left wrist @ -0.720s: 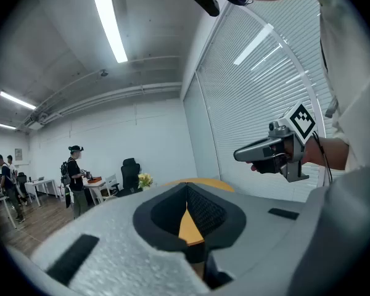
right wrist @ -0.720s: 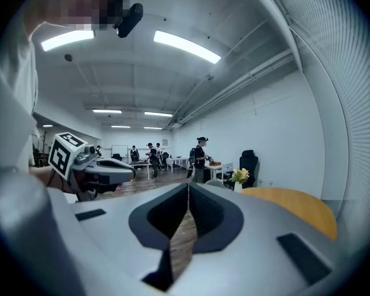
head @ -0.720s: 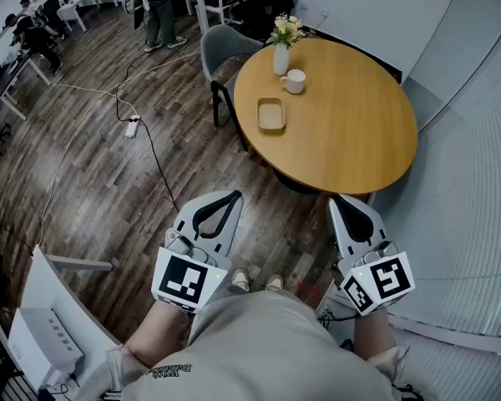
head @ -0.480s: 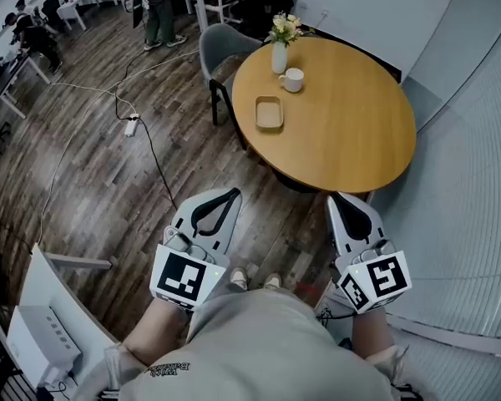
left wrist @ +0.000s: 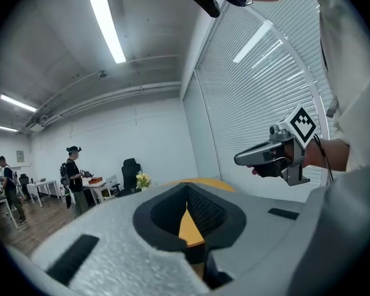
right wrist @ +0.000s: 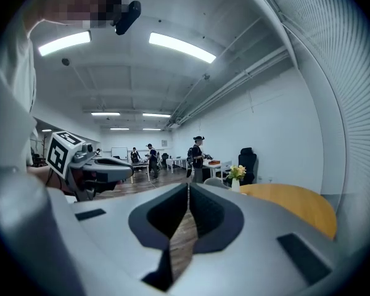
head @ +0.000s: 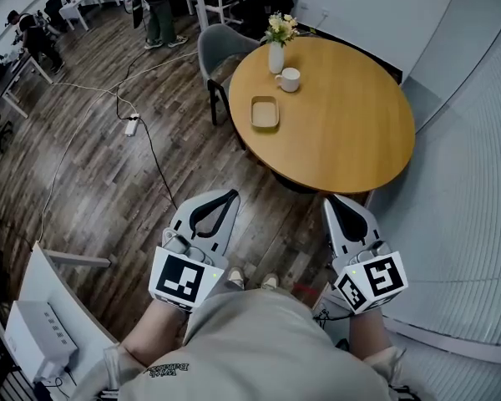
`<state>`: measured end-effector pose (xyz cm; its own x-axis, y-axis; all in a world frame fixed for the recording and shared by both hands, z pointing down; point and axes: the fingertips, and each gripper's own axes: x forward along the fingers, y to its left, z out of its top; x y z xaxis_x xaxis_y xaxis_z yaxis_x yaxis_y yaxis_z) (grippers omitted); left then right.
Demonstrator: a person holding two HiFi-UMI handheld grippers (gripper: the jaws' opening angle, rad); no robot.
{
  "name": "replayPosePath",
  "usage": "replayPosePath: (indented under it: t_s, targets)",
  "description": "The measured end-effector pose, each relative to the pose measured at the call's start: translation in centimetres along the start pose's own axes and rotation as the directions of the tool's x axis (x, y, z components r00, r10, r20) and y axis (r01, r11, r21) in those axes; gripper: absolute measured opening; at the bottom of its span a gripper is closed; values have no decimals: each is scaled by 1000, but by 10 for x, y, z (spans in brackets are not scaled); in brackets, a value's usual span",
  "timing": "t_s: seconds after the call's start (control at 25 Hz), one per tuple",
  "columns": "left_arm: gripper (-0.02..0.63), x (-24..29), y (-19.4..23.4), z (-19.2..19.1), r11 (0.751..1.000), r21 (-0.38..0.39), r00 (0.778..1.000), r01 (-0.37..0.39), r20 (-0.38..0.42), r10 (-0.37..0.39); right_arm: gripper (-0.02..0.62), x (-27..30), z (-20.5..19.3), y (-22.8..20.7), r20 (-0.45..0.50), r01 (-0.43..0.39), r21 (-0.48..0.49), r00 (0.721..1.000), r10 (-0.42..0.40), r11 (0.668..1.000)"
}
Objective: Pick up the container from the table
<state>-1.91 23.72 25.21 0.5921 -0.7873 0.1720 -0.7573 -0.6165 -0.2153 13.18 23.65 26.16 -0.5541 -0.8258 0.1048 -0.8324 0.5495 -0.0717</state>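
A wooden floor (head: 92, 182) fills the head view. On it, at about 1 o'clock from the person, stands a round wooden table (head: 351, 124). A grey chair (head: 213, 53) is pushed against the table's rim at 10 o'clock.

The left gripper (head: 231, 195) and the right gripper (head: 330, 200) are held low at 6 o'clock in the view. Both point toward 12 o'clock and sit well short of the table. Each gripper's own view shows its jaws pressed together at the tips with nothing between them.

A white vase (head: 275, 57) of flowers stands near the table's rim at 11 o'clock. The container (head: 265, 113), a shallow tan dish, lies flat on the tabletop at about 9 o'clock from the table's centre, well apart from both grippers. A white mug (head: 289, 79) stands at 1 o'clock from the container, just beside the vase.
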Motion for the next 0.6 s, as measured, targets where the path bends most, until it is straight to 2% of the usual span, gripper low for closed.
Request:
replayPosePath:
  t_s: [0.28, 0.4, 0.6]
  targets:
    - [21, 12, -21, 2, 1000, 26, 1000, 2, 23, -2, 32, -17, -14, -21, -23, 0, -7, 1000, 0, 1000]
    - [21, 14, -26, 4, 1000, 11, 1000, -11, 20, 10, 34, -22, -10, -26, -17, -6, -22, 1000, 5, 1000]
    - [21, 21, -39, 4, 999, 36, 1000, -2, 17, 1, 33, -32, -10, -32, -11, -10, -34, 1000, 10, 999]
